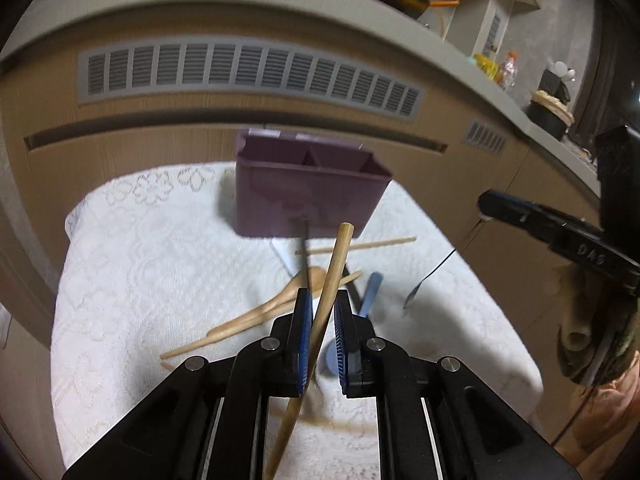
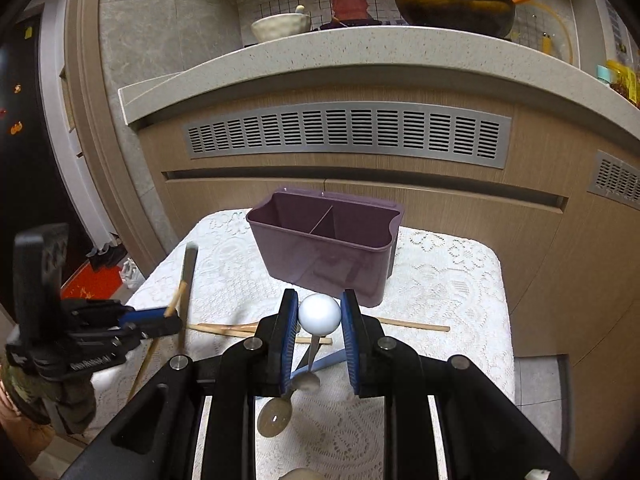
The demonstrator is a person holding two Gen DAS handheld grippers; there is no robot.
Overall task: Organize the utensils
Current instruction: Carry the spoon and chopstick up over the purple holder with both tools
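My left claw (image 1: 320,300) is clamped on a wooden chopstick (image 1: 334,264), which slants up between the blue pads with its blunt end pointing toward the bin. My right claw (image 2: 320,316) grips a pale white spoon (image 2: 320,314) by its rounded end, pads pressed on either side, and a thin metal piece hangs below it; I cannot tell what that piece belongs to. Just beyond the claws, on the white lace cloth (image 1: 160,240), the loose pile waits: a wooden spoon (image 1: 276,304), more chopsticks (image 1: 360,246), a blue handle (image 1: 370,292) and a dark utensil I cannot make out. Farther on, against the cabinet, stands the purple bin (image 2: 328,256), upright, with a divider making two compartments. Both look empty from here, so I judge the sorting barely begun: two pieces are lifted, none are stowed, and most of the pile is left.
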